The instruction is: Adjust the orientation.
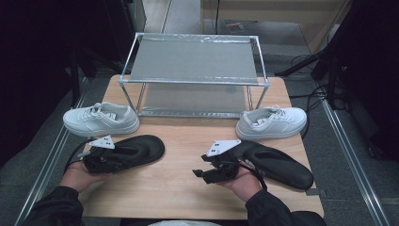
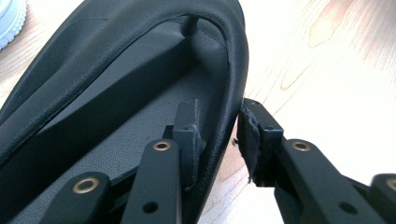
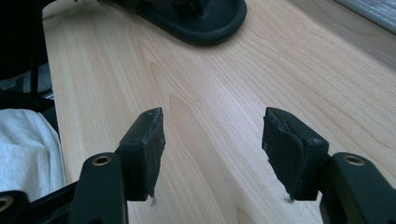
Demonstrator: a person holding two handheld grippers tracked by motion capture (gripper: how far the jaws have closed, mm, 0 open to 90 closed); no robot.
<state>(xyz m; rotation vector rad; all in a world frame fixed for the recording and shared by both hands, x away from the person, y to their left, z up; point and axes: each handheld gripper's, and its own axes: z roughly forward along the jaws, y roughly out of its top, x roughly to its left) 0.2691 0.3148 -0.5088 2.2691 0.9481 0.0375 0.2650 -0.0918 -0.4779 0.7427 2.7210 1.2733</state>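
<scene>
**A:** Why do we have the left hand-held gripper (image 2: 217, 140) set across the edge of the left black slipper (image 1: 134, 149) like that?

**B:** We judge it is the way to get hold of a flat, floppy thing: one jaw sits inside on the footbed, the other outside against the sidewall, so the rim runs between them. In the left gripper view the inner pad is on the footbed just by the rim, while a thin gap seems to remain at the outer pad, so we cannot tell whether the grip is firm yet.

**A:** And the slipper itself?

**B:** It lies flat on the bench (image 1: 188, 141), at the near left, toe pointing toward the middle, with the gripper at its heel end. A white sneaker (image 1: 101, 119) sits just behind it.

**A:** What about our right hand-held gripper (image 1: 200, 174)?

**B:** Its jaws stand wide apart with nothing but bare wood between them. It hovers low over the bench, and the right black slipper (image 1: 277, 165) lies just beside that hand, untouched. The second white sneaker (image 1: 272, 122) is behind it.

**A:** And the rack?

**B:** The metal shoe rack (image 1: 193, 61) stands at the far edge, both shelves bare, so we take it the footwear is meant to go there.
</scene>
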